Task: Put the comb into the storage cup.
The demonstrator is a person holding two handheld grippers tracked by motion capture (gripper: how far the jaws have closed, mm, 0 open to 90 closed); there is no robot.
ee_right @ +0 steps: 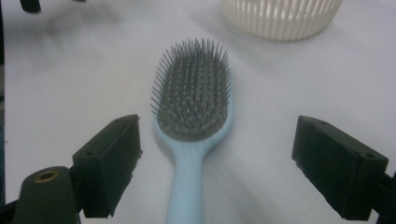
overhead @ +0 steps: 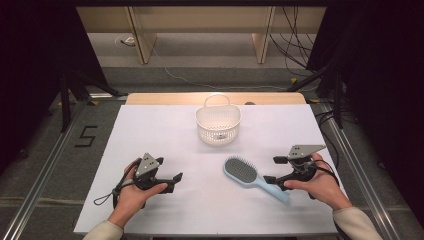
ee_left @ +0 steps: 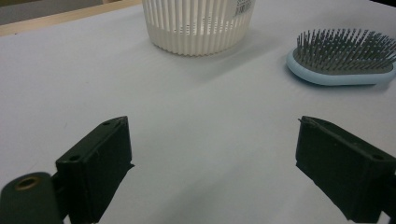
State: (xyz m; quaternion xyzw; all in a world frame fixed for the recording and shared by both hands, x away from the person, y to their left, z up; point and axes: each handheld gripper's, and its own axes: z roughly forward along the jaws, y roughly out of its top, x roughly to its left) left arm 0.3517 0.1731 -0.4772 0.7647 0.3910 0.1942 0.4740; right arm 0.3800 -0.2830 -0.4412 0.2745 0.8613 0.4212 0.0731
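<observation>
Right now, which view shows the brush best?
Right gripper view: the brush lies bristles-up, centred between the open jaws. High view shows it whole but small; left gripper view catches just its head at the edge.

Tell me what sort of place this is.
Likely a lab recording station, not a home: a white table on a metal-framed stand, loose cables on the floor behind, and a taped number beside it. A hairbrush and basket serve as props.

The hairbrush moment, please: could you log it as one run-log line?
right gripper: open, jaws astride hairbrush handle, not gripping | left gripper: open, idle | hairbrush: flat, bristles up | basket: upright, beyond brush
</observation>
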